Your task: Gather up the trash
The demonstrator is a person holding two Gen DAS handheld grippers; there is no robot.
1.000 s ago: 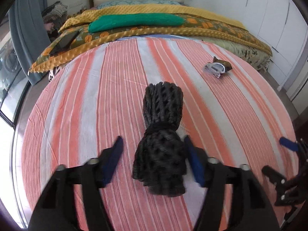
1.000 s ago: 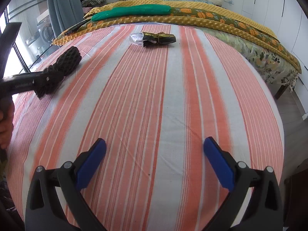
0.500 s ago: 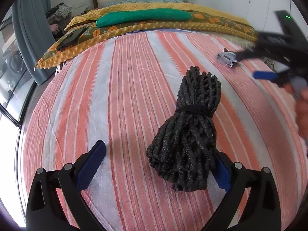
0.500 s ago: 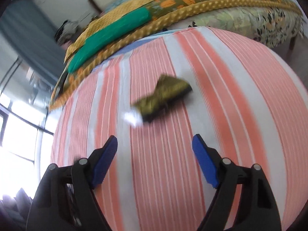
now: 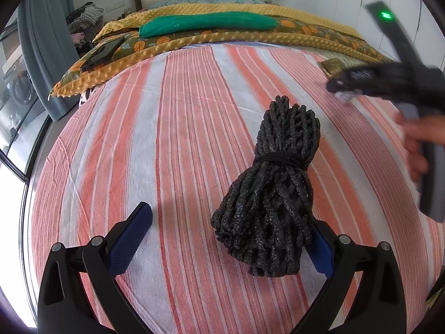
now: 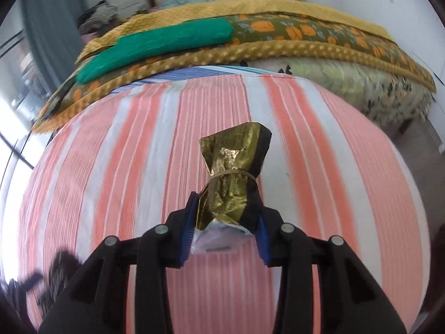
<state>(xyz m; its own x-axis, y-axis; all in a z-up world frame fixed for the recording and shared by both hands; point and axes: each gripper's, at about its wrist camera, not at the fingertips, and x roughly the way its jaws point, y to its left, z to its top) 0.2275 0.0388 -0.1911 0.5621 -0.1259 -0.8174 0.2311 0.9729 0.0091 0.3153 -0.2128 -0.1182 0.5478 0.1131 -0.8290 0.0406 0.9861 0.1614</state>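
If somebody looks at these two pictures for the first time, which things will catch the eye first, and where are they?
In the right wrist view, the gold foil wrapper, tied with a band, sits between the pads of the right gripper, whose jaws have just been closing on it. In the left wrist view, a black rope bundle lies on the striped sheet, against the right pad of the open left gripper.
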